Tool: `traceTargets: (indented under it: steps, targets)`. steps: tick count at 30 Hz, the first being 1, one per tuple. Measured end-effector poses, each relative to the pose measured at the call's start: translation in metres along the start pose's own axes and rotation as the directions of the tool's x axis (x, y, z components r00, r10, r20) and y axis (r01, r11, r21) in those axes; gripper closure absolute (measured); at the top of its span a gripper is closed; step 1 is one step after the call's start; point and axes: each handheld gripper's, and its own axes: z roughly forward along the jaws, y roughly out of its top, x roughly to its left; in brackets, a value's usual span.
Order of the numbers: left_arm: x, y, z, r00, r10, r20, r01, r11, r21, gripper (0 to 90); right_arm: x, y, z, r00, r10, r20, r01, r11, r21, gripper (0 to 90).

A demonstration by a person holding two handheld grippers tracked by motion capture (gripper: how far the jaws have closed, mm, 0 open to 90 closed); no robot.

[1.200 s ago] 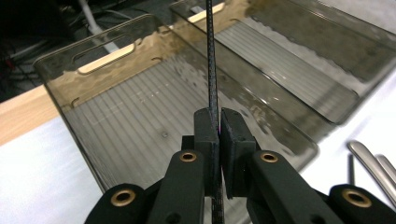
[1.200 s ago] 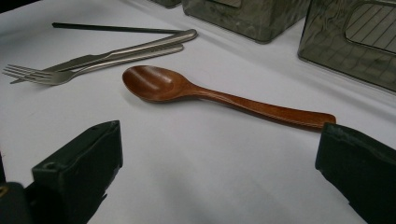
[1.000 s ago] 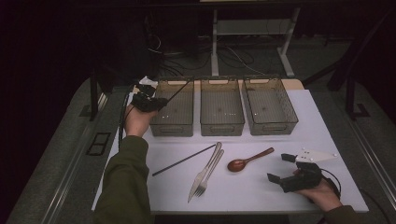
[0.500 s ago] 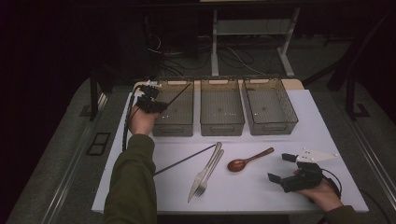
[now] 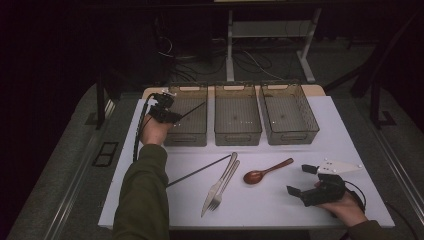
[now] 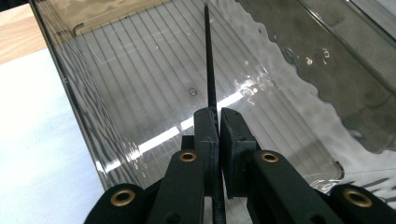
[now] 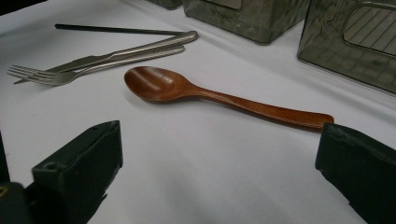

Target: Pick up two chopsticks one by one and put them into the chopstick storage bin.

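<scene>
Left claw (image 5: 172,116) is gripping a black chopstick (image 6: 208,60), jaws clamped tight on it, and is holding it over the left bin (image 5: 189,134) at the far left of the worktop (image 5: 280,210). In the left gripper view the stick is running straight out from the jaws, its tip pointing down into the bin, not yet released. Judging by that, the drop is the next step

Versus a second ago: the left hand is sitting a bit farther in and higher over the bin rim, stick now angled across the bin opening rather than near its corner. So the carry looks done and placement is starting

Second chopstick (image 5: 199,171) is lying on the worktop near the left forearm, one end touching the knife (image 5: 220,183) and fork (image 5: 223,186), unchanged. Wooden spoon (image 5: 266,171) is lying just right of those, also unchanged

Right claw (image 5: 305,179) is resting at near right, jaws wide open, holding nothing, spoon just in front of it in the right gripper view. Same place as before

Middle bin (image 5: 237,131) and right bin (image 5: 290,134) are looking empty
</scene>
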Motion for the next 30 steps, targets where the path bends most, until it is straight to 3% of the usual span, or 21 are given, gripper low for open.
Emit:
traceTargets:
  steps: [7,13,17,25,27,28,30]
  targets:
    - [0.000,0.000,0.001,1.0000,-0.001,0.005,0.001,1.0000,0.000,83.7,0.000,0.000,0.000,1.0000,0.000,0.000,0.000,1.000,0.000,0.2]
    - [0.000,0.001,-0.004,0.9998,0.019,0.011,-0.019,0.9991,-0.037,72.4,0.000,0.000,0.000,1.0000,0.001,0.000,-0.001,1.000,-0.002,0.2]
    - [-0.003,0.001,-0.011,0.9981,0.045,0.043,-0.042,0.9973,-0.061,65.6,0.000,0.000,-0.001,1.0000,0.003,0.002,-0.003,1.000,-0.003,0.2]
    - [-0.014,0.001,-0.032,0.9880,0.114,0.104,-0.101,0.9875,-0.121,51.5,0.000,0.000,-0.001,1.0000,0.009,-0.002,-0.009,1.000,0.000,0.2]
    - [-0.016,0.000,-0.038,0.9835,0.115,0.140,-0.096,0.9863,-0.134,45.7,0.000,0.000,0.000,1.0000,0.008,-0.002,-0.008,1.000,0.004,0.2]
    - [-0.021,-0.001,-0.044,0.9799,0.140,0.142,-0.118,0.9811,-0.153,44.2,0.000,0.000,0.000,1.0000,0.008,-0.002,-0.008,1.000,0.004,0.2]
    - [-0.023,-0.002,-0.047,0.9769,0.151,0.151,-0.126,0.9782,-0.165,42.2,0.000,0.000,-0.001,0.9999,0.014,-0.006,-0.014,1.000,0.006,0.2]
